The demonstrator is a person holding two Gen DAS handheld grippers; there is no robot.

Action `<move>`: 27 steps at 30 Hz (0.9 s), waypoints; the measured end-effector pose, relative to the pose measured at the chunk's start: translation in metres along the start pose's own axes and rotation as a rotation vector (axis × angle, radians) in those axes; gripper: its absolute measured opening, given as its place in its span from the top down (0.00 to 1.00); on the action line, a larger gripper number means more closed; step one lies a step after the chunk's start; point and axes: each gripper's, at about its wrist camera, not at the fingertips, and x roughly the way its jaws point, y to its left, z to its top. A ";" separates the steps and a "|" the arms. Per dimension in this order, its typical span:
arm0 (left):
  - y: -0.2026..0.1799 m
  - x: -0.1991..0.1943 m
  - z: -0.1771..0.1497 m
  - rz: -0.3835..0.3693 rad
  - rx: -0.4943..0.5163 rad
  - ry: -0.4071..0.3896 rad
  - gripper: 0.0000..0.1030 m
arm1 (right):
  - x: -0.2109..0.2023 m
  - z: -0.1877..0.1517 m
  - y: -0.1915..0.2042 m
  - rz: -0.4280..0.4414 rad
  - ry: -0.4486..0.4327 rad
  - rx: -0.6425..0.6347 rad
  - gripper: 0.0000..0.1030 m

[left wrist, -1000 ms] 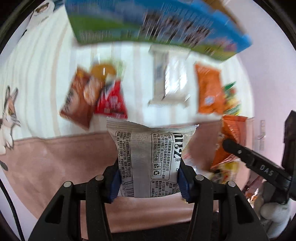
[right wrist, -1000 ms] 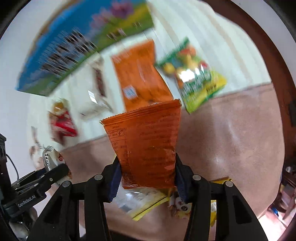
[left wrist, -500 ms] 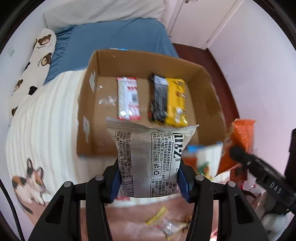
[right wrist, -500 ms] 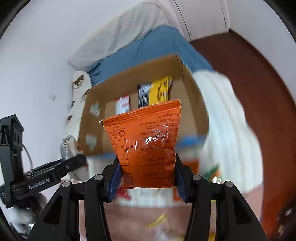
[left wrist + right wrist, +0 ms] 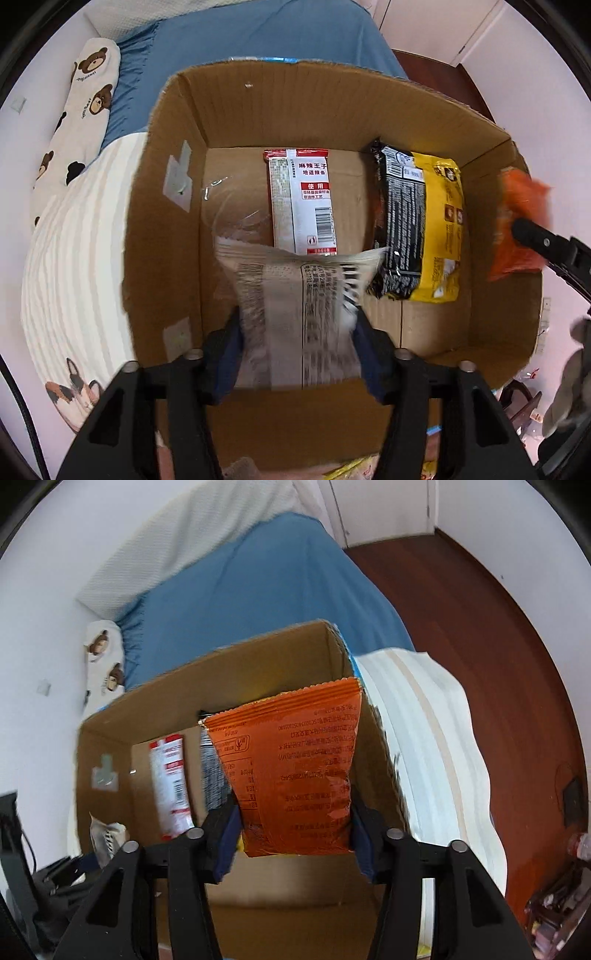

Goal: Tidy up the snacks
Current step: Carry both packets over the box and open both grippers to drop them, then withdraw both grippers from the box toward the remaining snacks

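Holding a grey-white snack packet (image 5: 303, 317) by its lower sides, the left gripper (image 5: 299, 354) has its jaws closed onto the wrapper, which stands upright above the open cardboard box (image 5: 162, 236). The right gripper (image 5: 295, 834) is likewise clamped on an orange snack packet (image 5: 295, 771), positioned over the right-hand side of the same box, near its right wall. Two items lie flat on the box floor: a red-and-white snack bar (image 5: 303, 199) near the middle and a black-and-yellow packet (image 5: 421, 229) to its right, apart from each other. The box rests on a striped blanket (image 5: 74, 236) on the bed. Judged from this position, the step in hand is release of both packets into the box. Risks: the orange packet hangs close to the right wall (its far side is hidden in the left wrist view), so a release there could catch the rim and drop the packet outside. The grey-white packet appears to sit over the near end of the snack bar, so a straight drop would likely stack it on top rather than beside. Both wrappers are thin and slippery, so they may stick to a pad or slide out early. The grey-white packet is blurred; its print cannot be read.
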 end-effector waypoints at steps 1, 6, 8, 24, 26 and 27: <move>0.001 0.002 0.001 -0.010 -0.006 0.001 0.25 | 0.007 0.004 -0.001 -0.005 0.008 -0.001 0.16; 0.003 0.004 0.002 -0.048 -0.035 -0.010 0.21 | 0.019 0.005 0.001 -0.016 0.025 -0.032 0.14; 0.005 0.002 0.000 -0.057 -0.046 -0.017 0.21 | 0.019 -0.002 0.002 -0.021 0.027 -0.039 0.14; -0.009 -0.061 -0.046 -0.010 0.014 -0.243 0.21 | -0.022 -0.061 0.007 -0.031 -0.049 -0.116 0.14; -0.013 -0.068 -0.055 -0.002 0.028 -0.269 0.21 | -0.030 -0.070 0.009 -0.032 -0.065 -0.126 0.14; -0.015 -0.073 -0.060 0.000 0.035 -0.280 0.21 | -0.036 -0.077 0.011 -0.029 -0.077 -0.136 0.14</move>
